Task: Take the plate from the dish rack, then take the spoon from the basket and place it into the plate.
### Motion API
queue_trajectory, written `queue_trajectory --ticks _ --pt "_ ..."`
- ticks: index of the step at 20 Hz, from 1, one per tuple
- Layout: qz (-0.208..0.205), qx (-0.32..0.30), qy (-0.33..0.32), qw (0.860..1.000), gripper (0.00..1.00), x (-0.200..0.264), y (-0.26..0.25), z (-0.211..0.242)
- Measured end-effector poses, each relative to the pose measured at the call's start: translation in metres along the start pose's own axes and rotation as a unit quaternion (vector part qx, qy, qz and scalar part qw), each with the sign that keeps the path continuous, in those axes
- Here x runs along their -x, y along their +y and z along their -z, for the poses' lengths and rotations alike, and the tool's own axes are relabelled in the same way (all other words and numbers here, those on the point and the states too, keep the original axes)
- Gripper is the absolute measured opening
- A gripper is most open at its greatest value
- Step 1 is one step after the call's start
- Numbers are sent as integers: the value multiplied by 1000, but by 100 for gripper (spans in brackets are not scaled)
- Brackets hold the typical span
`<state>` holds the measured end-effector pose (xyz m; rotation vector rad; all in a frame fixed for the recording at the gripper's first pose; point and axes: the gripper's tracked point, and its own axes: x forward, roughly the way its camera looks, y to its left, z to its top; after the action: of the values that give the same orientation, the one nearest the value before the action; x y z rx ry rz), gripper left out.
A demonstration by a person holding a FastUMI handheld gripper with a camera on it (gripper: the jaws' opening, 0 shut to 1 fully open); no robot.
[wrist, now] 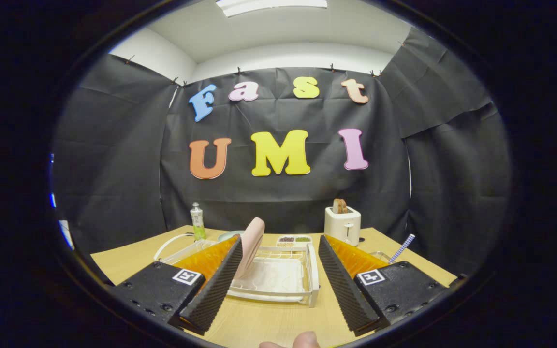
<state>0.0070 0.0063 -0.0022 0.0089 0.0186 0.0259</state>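
While the jaws of the gripper [278, 270] gape wide and empty, the plate [251, 245] stands on edge in the dish rack [311, 270] just ahead, beside the left finger.

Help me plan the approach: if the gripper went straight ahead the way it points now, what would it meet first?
Probably the white dish rack, lying between and just ahead of the open gripper. The pink plate stands upright in it, close to one finger; depth is unclear.
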Motion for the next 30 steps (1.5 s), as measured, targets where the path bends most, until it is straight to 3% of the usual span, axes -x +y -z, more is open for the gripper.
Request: queue_trajectory --ticks 8,11,17,25,30 --pt "-8 2 23 1000 100 -15 8 9" --pt "-28 22 54 998 100 -30 29 12" --pt "-55 6 105 993 100 -74 65 -21" --pt "-34 38 256 965 100 -149 72 8" --pt "-18 48 283 958 100 -167 75 20"
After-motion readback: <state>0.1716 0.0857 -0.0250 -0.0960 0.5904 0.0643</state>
